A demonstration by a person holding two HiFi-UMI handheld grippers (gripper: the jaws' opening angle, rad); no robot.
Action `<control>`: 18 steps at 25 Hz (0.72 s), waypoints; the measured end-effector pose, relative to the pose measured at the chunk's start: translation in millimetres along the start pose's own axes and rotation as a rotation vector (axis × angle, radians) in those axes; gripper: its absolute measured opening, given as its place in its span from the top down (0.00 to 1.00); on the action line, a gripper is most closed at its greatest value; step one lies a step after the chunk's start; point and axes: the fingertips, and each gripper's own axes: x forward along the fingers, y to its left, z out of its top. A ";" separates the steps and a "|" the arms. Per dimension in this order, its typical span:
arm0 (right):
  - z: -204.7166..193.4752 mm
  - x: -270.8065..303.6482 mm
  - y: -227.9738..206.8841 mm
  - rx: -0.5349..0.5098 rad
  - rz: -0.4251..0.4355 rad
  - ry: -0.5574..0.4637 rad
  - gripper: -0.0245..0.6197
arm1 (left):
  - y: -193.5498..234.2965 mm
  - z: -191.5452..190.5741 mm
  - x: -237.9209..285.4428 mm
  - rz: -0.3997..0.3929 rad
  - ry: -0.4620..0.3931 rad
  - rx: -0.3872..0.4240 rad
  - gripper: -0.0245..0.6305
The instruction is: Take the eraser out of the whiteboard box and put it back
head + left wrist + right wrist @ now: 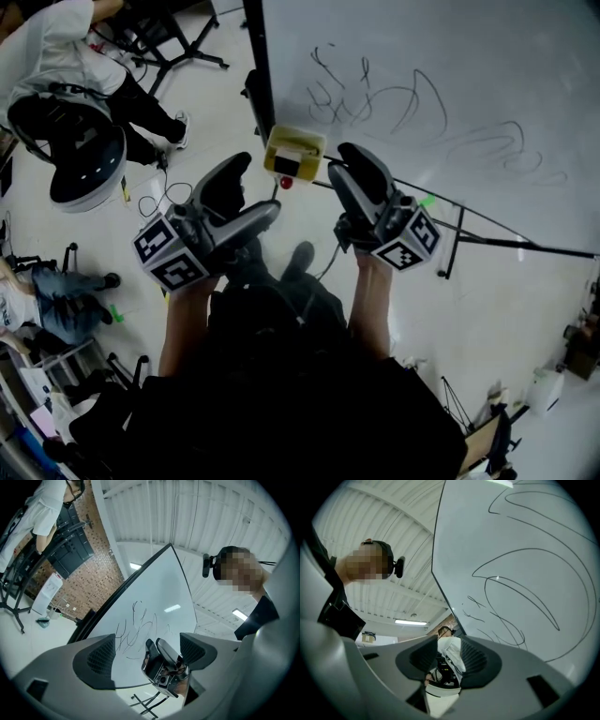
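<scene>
The yellow whiteboard box (294, 155) hangs at the lower left corner of the scribbled whiteboard (450, 84). A dark oblong lies in its top; I cannot tell whether that is the eraser. A small red thing (286, 182) sits just below the box. My left gripper (262, 184) is just left of and below the box, jaws wide apart and empty. My right gripper (337, 159) is just right of the box, jaws partly apart, nothing between them. The left gripper view looks past its jaws (147, 653) at the right gripper (161, 665) and the whiteboard (150, 606).
The whiteboard's stand legs (487, 234) run across the floor at the right. A person in white sits at a round black seat (84, 159) at the upper left, and another person (37, 300) is at the left edge. Cables (159, 197) lie on the floor.
</scene>
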 end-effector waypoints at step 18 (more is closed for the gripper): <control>-8.7 -10.0 47.2 0.013 -0.051 -0.073 0.69 | -26.5 5.0 -56.3 -0.045 -0.022 0.001 0.31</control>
